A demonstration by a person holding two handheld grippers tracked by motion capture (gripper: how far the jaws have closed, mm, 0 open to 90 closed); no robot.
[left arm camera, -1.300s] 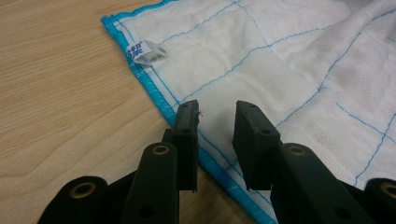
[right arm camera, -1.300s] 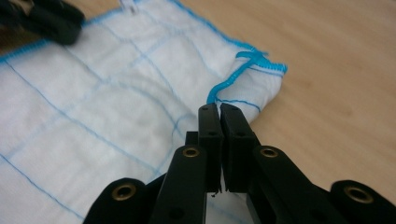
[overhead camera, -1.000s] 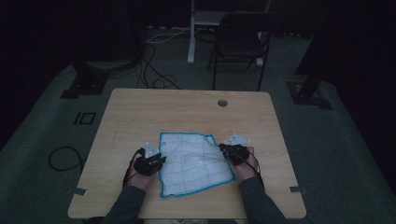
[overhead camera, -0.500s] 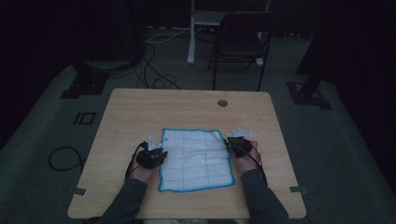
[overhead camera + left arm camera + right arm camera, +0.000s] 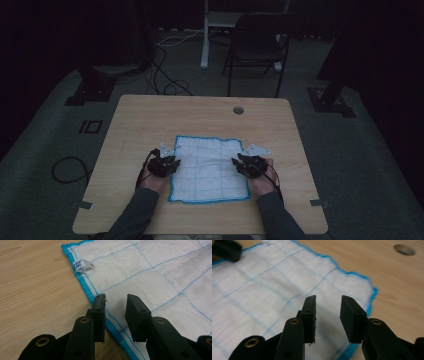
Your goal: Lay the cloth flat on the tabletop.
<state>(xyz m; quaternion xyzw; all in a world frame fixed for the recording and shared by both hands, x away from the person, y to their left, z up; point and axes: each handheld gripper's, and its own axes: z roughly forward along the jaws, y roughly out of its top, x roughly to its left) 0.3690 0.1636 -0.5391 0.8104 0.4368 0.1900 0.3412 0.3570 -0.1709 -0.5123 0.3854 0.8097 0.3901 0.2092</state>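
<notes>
A white cloth [image 5: 210, 167] with a blue hem and thin blue grid lines lies spread flat on the wooden table [image 5: 140, 120]. My left gripper [image 5: 172, 162] rests at the cloth's left edge, open, its jaws just above the hem [image 5: 115, 302]. A small label [image 5: 83, 265] sticks up near that edge. My right gripper [image 5: 236, 162] sits over the cloth's right edge, open as well, with nothing between its jaws [image 5: 327, 301]. The cloth [image 5: 262, 290] stretches away to the left in the right gripper view.
A round cable hole [image 5: 238, 110] is set in the table near its far edge. A dark chair [image 5: 257, 47] and a desk leg stand on the floor beyond. Cables [image 5: 165, 80] lie on the floor at the far left.
The cloth was skewed with its right corner lifted; now it lies squared and flat. Both grippers have moved down to the cloth's side edges and let go.
</notes>
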